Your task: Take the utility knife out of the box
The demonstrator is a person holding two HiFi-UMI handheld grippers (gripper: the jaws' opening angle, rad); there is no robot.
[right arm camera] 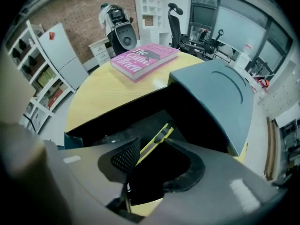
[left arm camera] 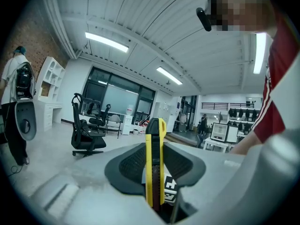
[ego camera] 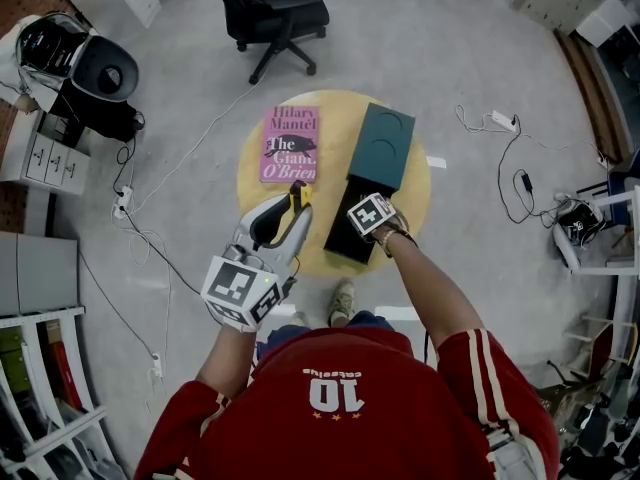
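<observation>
The knife (right arm camera: 158,139) is lying inside the open black box (right arm camera: 140,109) on the bench (right arm camera: 108,95), the fingers of the right gripper (right arm camera: 152,148) are hanging parted over it, not pressing it, and the left gripper (left arm camera: 155,151), beside the box, is gripping a second knife (left arm camera: 154,130) upright.

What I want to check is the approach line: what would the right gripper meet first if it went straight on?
Most likely the yellow utility knife lying in the open box: it sits in line with the open jaws of the right gripper. How far below it lies is unclear.
</observation>
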